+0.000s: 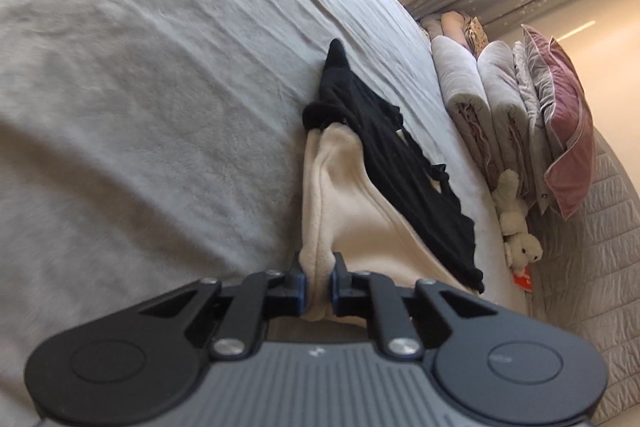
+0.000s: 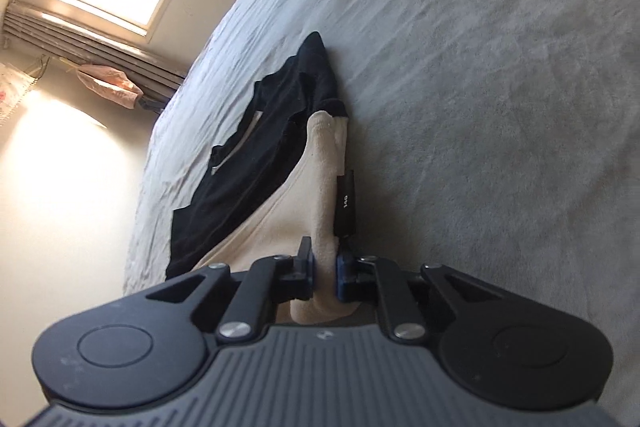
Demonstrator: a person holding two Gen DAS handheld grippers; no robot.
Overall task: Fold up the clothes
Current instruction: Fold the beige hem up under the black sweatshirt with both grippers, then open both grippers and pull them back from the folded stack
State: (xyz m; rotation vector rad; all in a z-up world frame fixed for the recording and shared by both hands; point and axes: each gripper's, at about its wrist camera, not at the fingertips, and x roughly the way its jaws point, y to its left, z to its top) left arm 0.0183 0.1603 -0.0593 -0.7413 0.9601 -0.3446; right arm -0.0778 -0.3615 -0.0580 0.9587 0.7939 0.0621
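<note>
Evidently I hold the black-and-cream garment (image 1: 352,179) stretched above the grey bed (image 1: 140,87), my left claw (image 1: 318,285) and right claw (image 2: 325,277) each clamped on a cream edge so that it hangs straight for folding.

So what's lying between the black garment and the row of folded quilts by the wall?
Only bare grey bedsheet lies between the black garment and the folded grey quilts; the left wrist view shows it.
</note>
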